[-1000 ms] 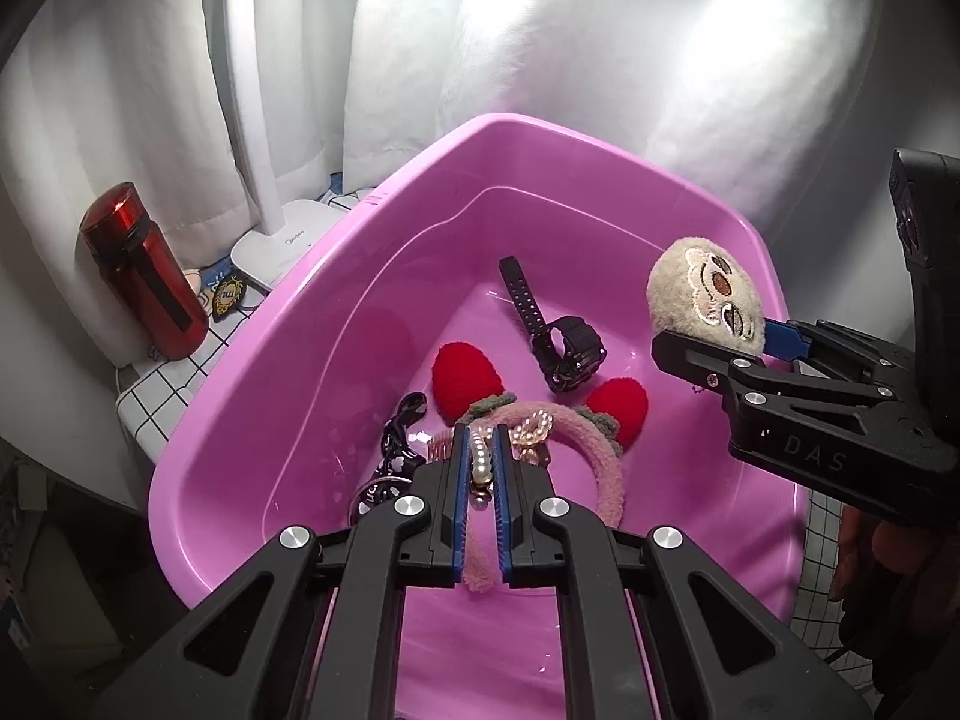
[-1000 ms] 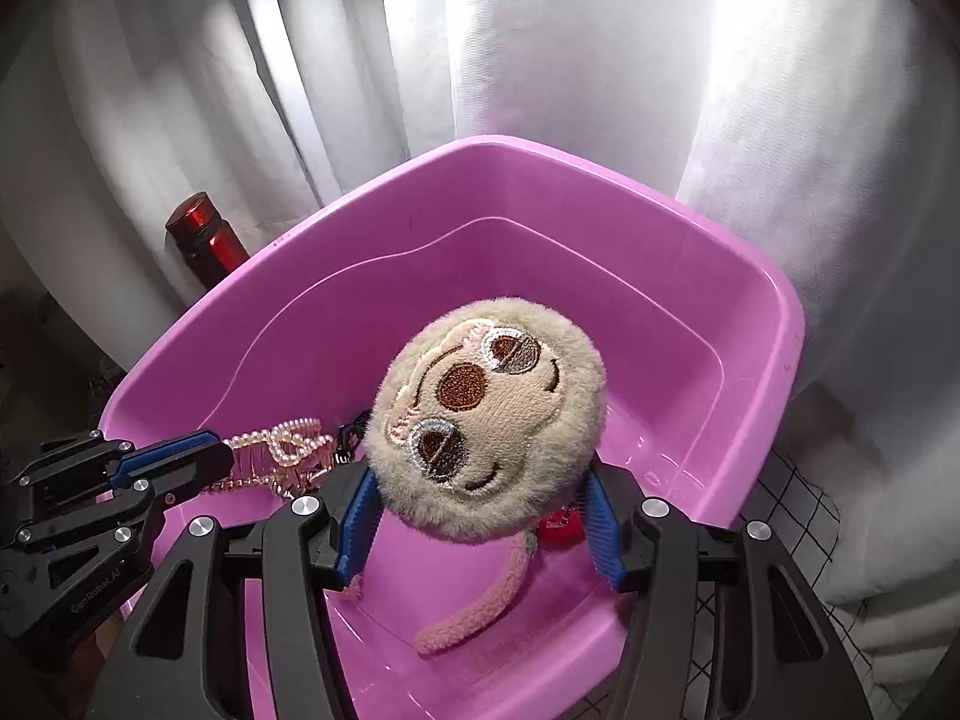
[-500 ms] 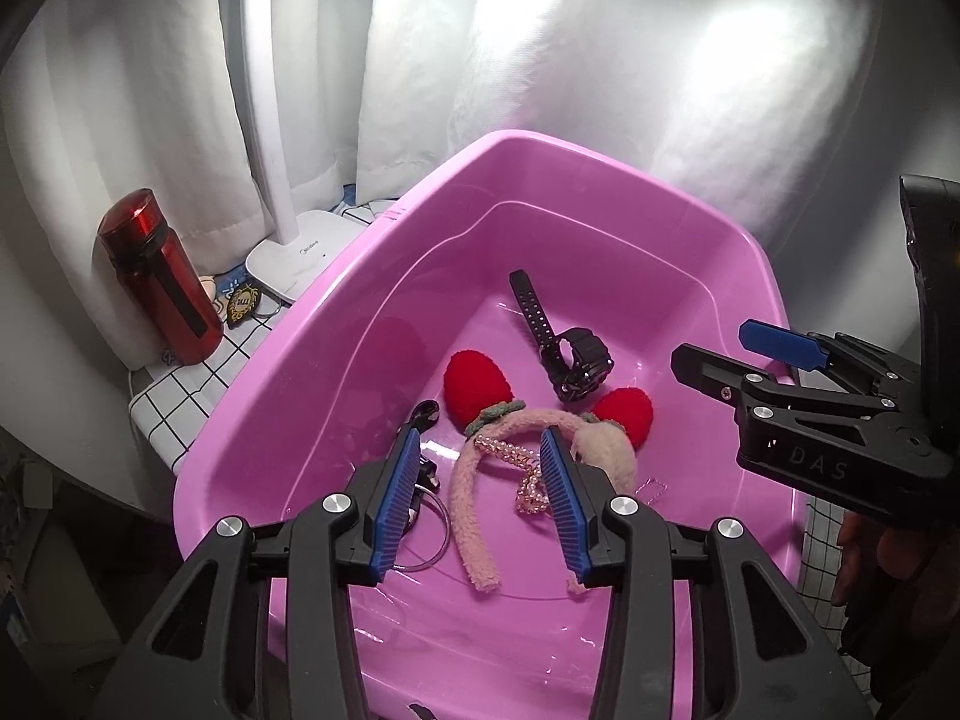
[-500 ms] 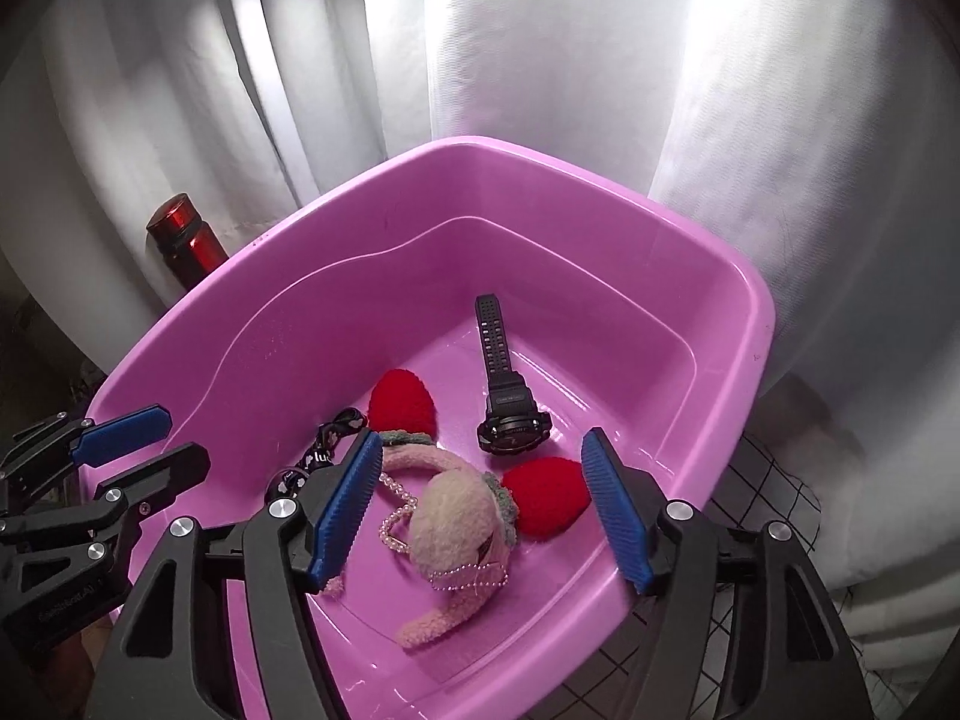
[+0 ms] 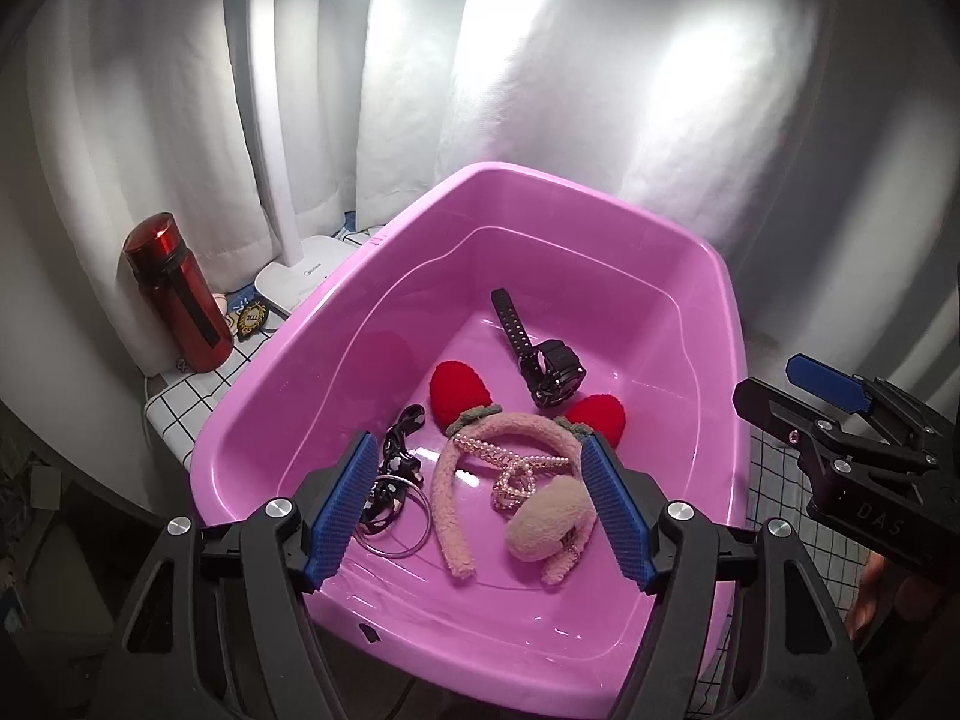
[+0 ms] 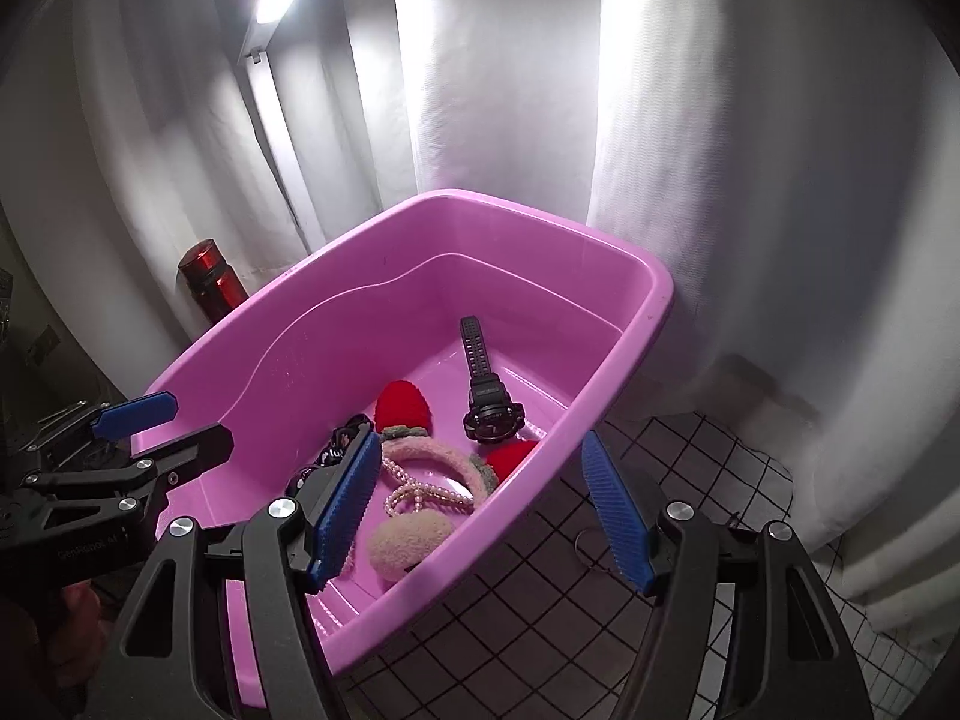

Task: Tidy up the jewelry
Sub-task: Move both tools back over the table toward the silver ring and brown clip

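A pink tub (image 5: 540,180) holds the jewelry. In it lie a black watch (image 5: 546,360), a fuzzy pink headband with red strawberries (image 5: 516,429), a pearl necklace (image 5: 510,471) draped over the headband, a beige plush puff (image 5: 549,519) and black bracelets with a thin ring (image 5: 393,483). My left gripper (image 5: 480,510) hovers above the tub's near end. Its jaws are opening, and nothing is pressed between the blue pads (image 5: 342,510). My right gripper (image 6: 480,510) stands open over the tub's right rim (image 6: 600,414) and holds nothing. It also shows as the right gripper (image 5: 774,384) at the edge of the left wrist view.
A red bottle (image 5: 174,300) and a white desk lamp (image 5: 276,138) stand left of the tub by a white curtain (image 5: 660,90). A black-and-white checked cloth (image 6: 630,540) covers the table to the right. My left gripper (image 6: 192,423) is at the left in the right wrist view.
The left gripper opened and let the pearl necklace drop onto the headband. The right gripper released the plush puff into the tub. Both pulled back and rose slightly.
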Demonstrator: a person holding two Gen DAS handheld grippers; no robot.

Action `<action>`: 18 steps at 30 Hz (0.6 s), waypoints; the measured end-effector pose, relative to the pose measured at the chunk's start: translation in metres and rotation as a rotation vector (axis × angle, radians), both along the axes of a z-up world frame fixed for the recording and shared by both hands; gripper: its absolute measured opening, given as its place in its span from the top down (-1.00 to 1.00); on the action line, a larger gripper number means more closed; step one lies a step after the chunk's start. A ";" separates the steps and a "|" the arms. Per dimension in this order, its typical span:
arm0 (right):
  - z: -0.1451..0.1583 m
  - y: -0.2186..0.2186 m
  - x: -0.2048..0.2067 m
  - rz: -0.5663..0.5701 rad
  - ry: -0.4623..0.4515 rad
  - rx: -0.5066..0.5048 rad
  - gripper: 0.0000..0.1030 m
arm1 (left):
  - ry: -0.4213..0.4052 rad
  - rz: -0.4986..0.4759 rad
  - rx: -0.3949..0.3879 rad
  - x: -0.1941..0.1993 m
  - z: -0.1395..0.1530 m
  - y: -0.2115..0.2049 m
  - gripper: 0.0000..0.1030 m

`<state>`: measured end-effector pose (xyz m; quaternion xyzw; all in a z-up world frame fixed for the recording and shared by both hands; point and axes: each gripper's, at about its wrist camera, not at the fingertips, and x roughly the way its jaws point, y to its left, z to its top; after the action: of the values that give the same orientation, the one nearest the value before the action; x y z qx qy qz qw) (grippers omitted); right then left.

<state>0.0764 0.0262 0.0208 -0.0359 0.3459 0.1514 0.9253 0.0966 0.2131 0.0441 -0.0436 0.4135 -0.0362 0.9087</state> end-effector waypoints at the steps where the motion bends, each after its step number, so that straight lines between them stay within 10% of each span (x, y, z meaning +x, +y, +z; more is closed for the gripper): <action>1: 0.000 -0.006 -0.008 -0.008 -0.009 0.005 -0.29 | -0.006 -0.004 -0.002 -0.004 0.002 -0.004 -0.40; 18: -0.041 -0.151 -0.110 -0.204 0.006 0.066 -0.30 | -0.074 -0.168 -0.078 -0.081 0.012 -0.120 -0.53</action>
<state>-0.0334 -0.1251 -0.0197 0.0304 0.3455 0.0676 0.9355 0.0156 0.0934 0.0566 -0.0428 0.3802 -0.1301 0.9147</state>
